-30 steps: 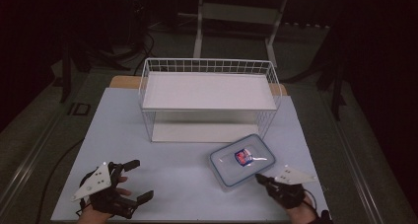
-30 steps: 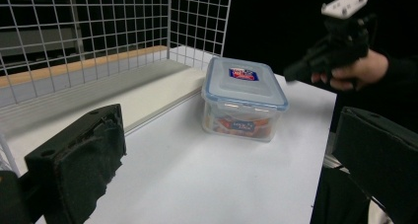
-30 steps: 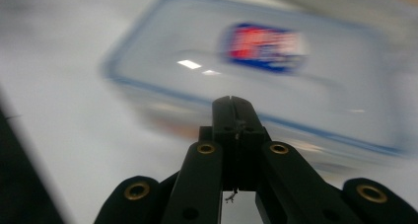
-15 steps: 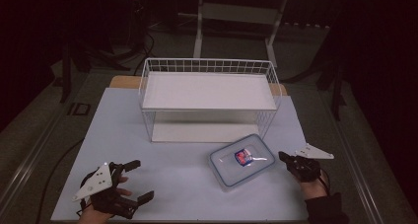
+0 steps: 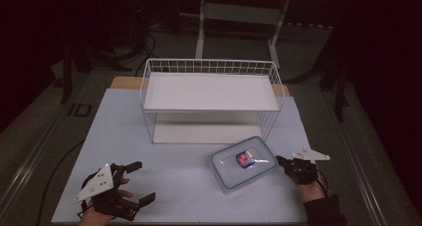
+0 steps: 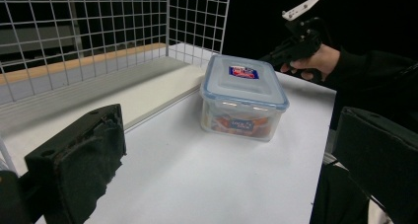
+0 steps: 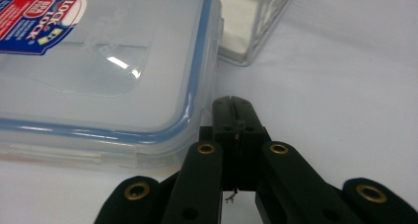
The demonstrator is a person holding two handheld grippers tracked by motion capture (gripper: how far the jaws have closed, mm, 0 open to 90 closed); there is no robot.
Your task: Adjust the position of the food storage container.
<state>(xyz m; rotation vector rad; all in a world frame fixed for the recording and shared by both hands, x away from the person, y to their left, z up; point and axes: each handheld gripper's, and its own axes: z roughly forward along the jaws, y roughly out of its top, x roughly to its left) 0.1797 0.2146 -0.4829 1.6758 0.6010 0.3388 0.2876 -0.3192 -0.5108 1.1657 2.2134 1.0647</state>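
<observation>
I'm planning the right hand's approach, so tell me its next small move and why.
Probably open the right gripper first. In the right gripper view its jaws are pressed together on nothing, right beside the lidded container, so it cannot grasp anything. The left gripper sits open, far off to the side.

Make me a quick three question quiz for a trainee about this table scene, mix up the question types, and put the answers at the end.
1. True or false: the lid is on the plastic container.
2. Multiple choice: where does the container sit relative to the wire rack? A) on its top shelf B) on the table in front of it C) inside its lower level
3. Short answer: which gripper has its jaws spread wide, the left gripper or the right gripper?

Key:
1. True; the blue-rimmed lid covers it.
2. B
3. The left gripper; the right gripper's jaws are pressed together beside the container.
</observation>
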